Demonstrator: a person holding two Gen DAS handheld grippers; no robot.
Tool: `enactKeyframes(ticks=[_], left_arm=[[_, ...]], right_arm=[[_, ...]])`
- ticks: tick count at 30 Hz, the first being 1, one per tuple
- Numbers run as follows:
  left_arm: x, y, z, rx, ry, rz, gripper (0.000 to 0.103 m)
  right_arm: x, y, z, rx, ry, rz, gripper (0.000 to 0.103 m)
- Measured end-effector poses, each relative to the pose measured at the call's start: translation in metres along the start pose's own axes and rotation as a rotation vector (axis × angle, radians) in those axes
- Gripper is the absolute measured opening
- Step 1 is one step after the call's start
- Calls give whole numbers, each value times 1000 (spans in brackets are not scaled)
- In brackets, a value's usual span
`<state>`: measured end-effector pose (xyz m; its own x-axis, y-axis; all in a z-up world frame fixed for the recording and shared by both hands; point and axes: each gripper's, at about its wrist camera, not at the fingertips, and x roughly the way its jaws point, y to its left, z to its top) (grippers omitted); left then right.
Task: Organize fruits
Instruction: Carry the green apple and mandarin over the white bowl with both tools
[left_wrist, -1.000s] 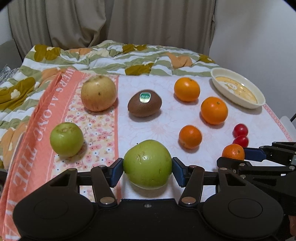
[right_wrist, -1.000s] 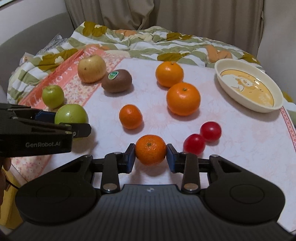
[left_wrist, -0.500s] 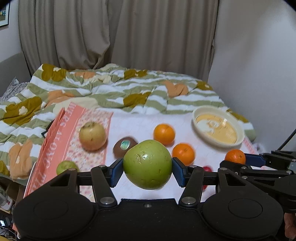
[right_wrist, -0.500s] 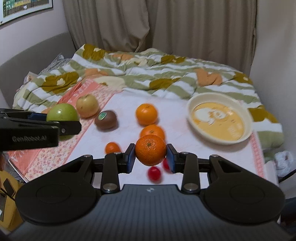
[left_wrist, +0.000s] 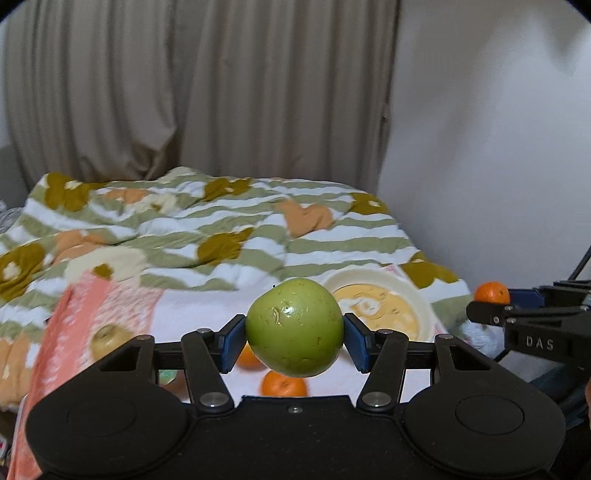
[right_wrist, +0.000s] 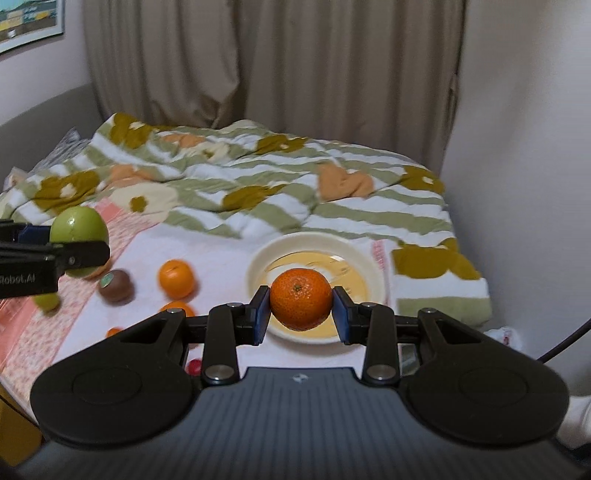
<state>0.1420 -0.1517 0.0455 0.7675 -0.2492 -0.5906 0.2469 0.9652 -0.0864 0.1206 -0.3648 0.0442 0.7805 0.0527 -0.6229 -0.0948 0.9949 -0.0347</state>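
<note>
Two tongs are loaded, each clamped on one fruit and held up in the air above the spread.

Left tongs (left_wrist: 294, 338): blue pads pressed against both sides of a green apple (left_wrist: 294, 327); the skin shows small pits and a scar. From the right wrist view the same apple sits at the far left, well above the cloth.

Right tongs (right_wrist: 300, 309): pads closed on a mandarin (right_wrist: 300, 298), stem end facing the camera. It lines up in front of the cream bowl (right_wrist: 376, 260), clear of it; the bowl's inside bottom is yellow with a pale print, blurred.

Below, on the white floral cloth (right_wrist: 221, 258): a kiwi with a green sticker (right_wrist: 115, 285), an orange (right_wrist: 176, 278) just beside it, a second orange (right_wrist: 177, 307) partly hidden by the tongs frame, a red fruit, possibly a cherry tomato (right_wrist: 194, 365), near the frame edge. On the pink floral strip: a yellowish apple (left_wrist: 107, 338), blurred, and a small green apple (right_wrist: 47, 301).

Behind the cloth lies a striped quilt (right_wrist: 258, 177) with ochre flowers, backed by beige curtains (right_wrist: 258, 62).
</note>
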Motion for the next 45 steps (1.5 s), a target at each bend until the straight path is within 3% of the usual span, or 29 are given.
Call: enactKeyframes(ticks=[12, 25, 37, 39, 45], left_arm=[[130, -41, 50, 125, 107, -137, 60], [261, -67, 41, 284, 224, -194, 60], [292, -87, 26, 384, 252, -186, 62], [287, -88, 26, 399, 227, -172, 85], [249, -83, 36, 393, 160, -115, 100]], right_arm=[[80, -63, 40, 96, 58, -40, 51], [171, -96, 39, 186, 151, -80, 51], [187, -110, 31, 218, 165, -86, 51], [187, -110, 32, 216, 165, -84, 51], [180, -113, 37, 175, 150, -48, 51]])
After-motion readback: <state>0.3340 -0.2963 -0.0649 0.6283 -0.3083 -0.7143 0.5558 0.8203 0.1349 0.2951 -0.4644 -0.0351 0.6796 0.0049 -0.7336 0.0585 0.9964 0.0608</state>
